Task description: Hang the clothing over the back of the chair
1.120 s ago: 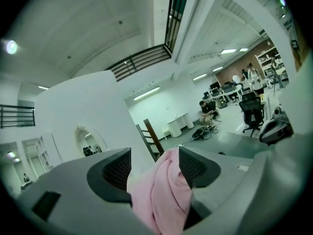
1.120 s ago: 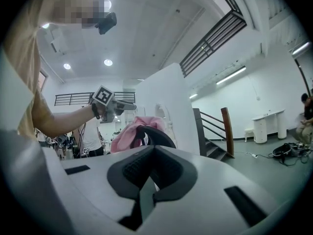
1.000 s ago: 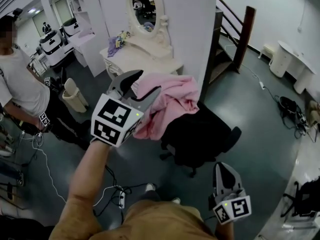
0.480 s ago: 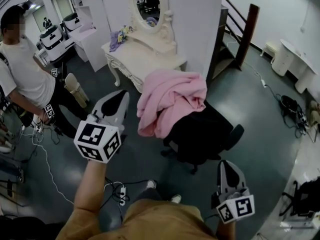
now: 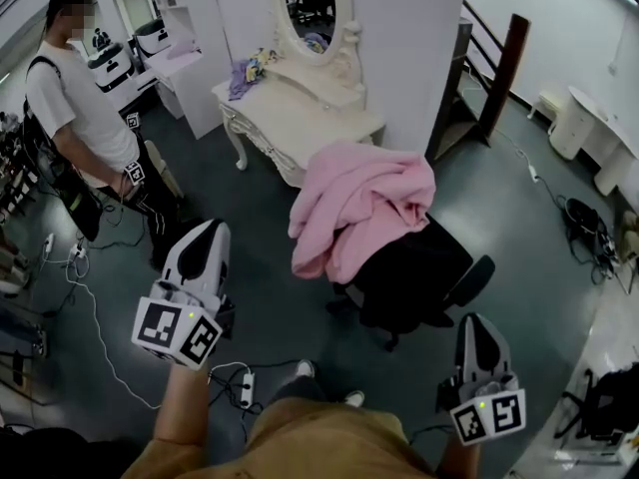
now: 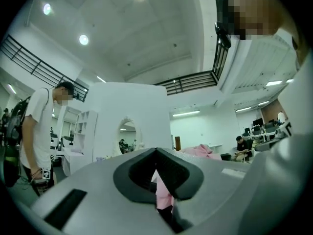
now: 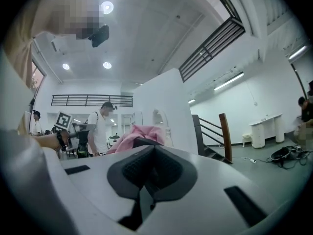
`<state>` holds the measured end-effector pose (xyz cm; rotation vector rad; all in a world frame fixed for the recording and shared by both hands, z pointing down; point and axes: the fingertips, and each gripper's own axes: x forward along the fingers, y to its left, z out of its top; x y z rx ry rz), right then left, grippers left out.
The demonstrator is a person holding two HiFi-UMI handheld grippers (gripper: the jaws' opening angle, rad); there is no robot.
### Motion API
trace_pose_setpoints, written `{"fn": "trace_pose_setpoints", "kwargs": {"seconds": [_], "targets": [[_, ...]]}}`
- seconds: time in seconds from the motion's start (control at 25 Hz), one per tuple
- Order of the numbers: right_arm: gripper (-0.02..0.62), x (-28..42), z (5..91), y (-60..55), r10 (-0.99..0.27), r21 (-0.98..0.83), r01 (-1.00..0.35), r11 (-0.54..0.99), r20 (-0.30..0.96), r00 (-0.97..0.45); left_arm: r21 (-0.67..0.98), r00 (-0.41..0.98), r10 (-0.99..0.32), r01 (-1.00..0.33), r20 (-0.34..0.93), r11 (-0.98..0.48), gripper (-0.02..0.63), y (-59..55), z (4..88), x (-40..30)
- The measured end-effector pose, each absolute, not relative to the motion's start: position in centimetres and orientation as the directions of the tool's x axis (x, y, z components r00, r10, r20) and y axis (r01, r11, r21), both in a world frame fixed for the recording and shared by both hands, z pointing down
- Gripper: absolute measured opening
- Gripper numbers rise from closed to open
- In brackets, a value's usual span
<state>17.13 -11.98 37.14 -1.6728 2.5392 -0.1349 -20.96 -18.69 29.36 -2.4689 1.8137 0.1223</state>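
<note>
A pink garment [image 5: 364,208] lies draped over the back of a black office chair [image 5: 424,277] in the middle of the head view. My left gripper [image 5: 208,236] is shut and empty, held well to the left of the chair and apart from the cloth. In the left gripper view its jaws [image 6: 156,151] meet, and the pink garment [image 6: 200,150] shows in the distance. My right gripper [image 5: 480,327] hangs low at the right, in front of the chair, shut with nothing in it. The right gripper view has the garment [image 7: 134,133] beyond the closed jaws [image 7: 154,148].
A white dressing table [image 5: 300,118] with an oval mirror stands behind the chair. A person [image 5: 90,118] in a white shirt stands at the far left. Cables and a power strip [image 5: 243,392] lie on the floor near my feet. A wooden stair [image 5: 494,68] rises at the back right.
The left gripper was open at the pink garment; it has since shut and drawn back down and to the left. The garment stays on the chair back. The right gripper rose slightly.
</note>
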Motion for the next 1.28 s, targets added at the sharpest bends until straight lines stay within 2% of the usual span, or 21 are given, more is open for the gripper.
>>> {"fn": "trace_pose_setpoints", "kwargs": {"seconds": [0.4, 0.64, 1.28], "targets": [[0.005, 16.2, 35.7, -13.4, -0.926, -0.109, -0.92, 0.377, -0.057, -0.373, 0.038, 0.233, -0.961, -0.97, -0.147, -0.241, 0.004, -15.5, 32.3, -24.4], [0.003, 15.0, 35.5, -14.4, -0.927, -0.11, -0.92, 0.375, -0.051, -0.372, 0.081, 0.19, -0.975, -0.977, -0.114, -0.2, 0.004, -15.0, 35.3, -26.2], [0.003, 12.4, 33.8, -17.1, -0.935, -0.088, -0.931, 0.354, -0.059, -0.35, 0.085, 0.211, -0.969, -0.971, -0.128, -0.223, 0.004, -18.5, 34.8, -28.6]]}}
